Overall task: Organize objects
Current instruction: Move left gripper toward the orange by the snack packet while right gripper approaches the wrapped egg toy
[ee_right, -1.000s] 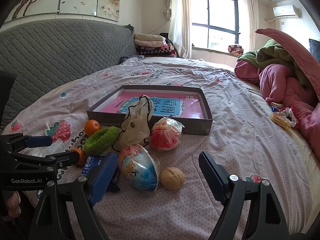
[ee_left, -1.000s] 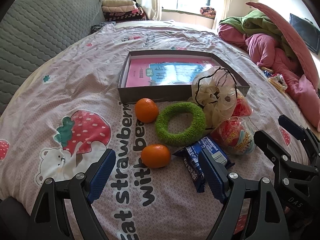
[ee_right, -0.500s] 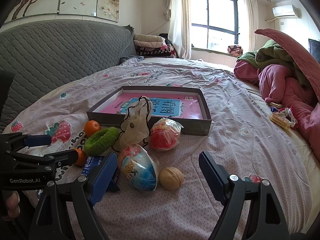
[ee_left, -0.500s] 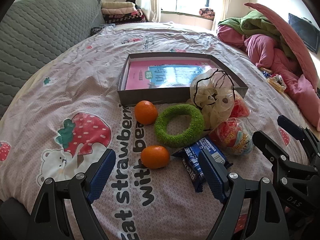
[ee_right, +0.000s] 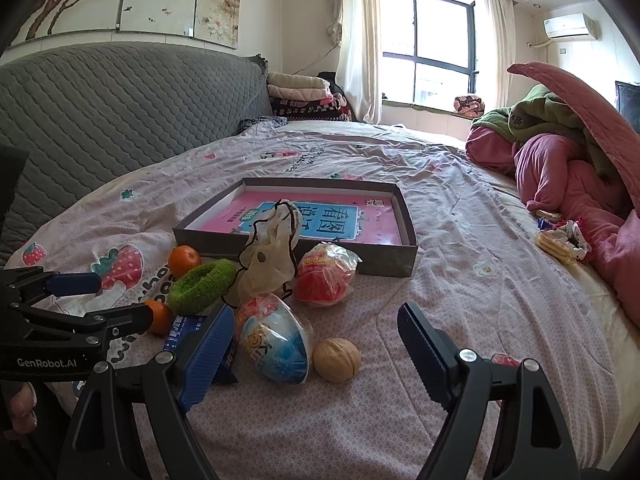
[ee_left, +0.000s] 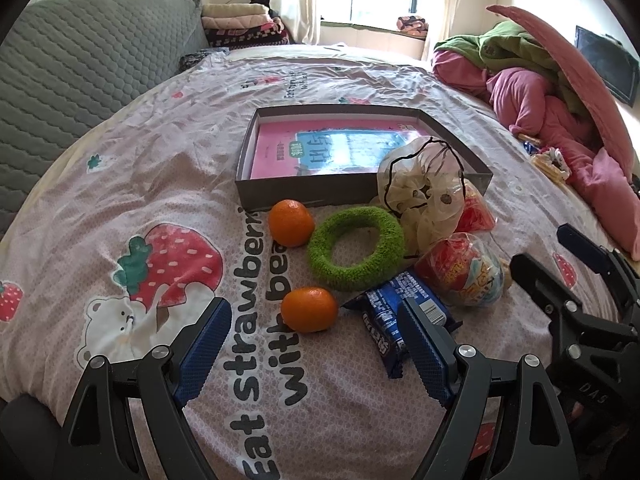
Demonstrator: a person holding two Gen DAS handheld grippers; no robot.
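A grey box [ee_left: 304, 196] [ee_right: 384, 264] with a pink book inside lies on the bed. In front of it lie two oranges [ee_left: 291, 222] [ee_left: 309, 309], a green fuzzy ring [ee_left: 356, 253] [ee_right: 201, 286], a cream scrunchie [ee_left: 424, 192] [ee_right: 267, 260], a blue biscuit pack [ee_left: 390, 320], a red snack bag [ee_right: 326, 278], a blue-red toy egg [ee_left: 460, 270] [ee_right: 274, 340] and a walnut [ee_right: 336, 359]. My left gripper [ee_left: 312, 354] is open, just short of the near orange. My right gripper [ee_right: 314, 354] is open, around the toy egg and walnut.
The bed has a pink strawberry-print sheet [ee_left: 160, 184]. A grey quilted headboard [ee_right: 120, 100] stands at the left. A heap of pink and green bedding [ee_right: 568, 152] lies at the right, with small snack packets [ee_right: 560, 240] beside it.
Both grippers have barely moved; the left view has shifted slightly back from the objects. Nothing was picked up or let go.
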